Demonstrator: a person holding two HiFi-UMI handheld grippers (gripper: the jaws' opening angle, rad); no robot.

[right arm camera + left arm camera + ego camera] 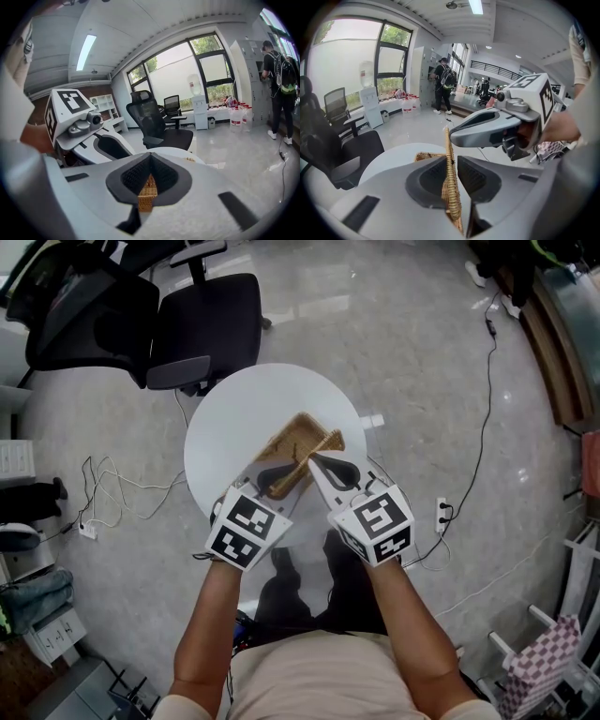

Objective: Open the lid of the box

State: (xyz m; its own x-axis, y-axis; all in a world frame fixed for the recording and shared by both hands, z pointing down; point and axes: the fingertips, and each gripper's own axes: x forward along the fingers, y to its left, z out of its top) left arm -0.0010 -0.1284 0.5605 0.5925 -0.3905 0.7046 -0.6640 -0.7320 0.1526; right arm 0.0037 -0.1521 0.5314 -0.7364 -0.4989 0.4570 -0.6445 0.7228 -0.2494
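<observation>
left claw pinched on the wicker lid, right claw clamped on the same upturned edge, wicker box beneath, toward the near edge of the round white bench, black office chair beyond, cable across the grey floor

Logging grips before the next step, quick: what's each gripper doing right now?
Left gripper: closed on the upright rim of the brown woven wicker lid.
Right gripper: closed on brown wicker; lid or box body cannot be told.
</observation>
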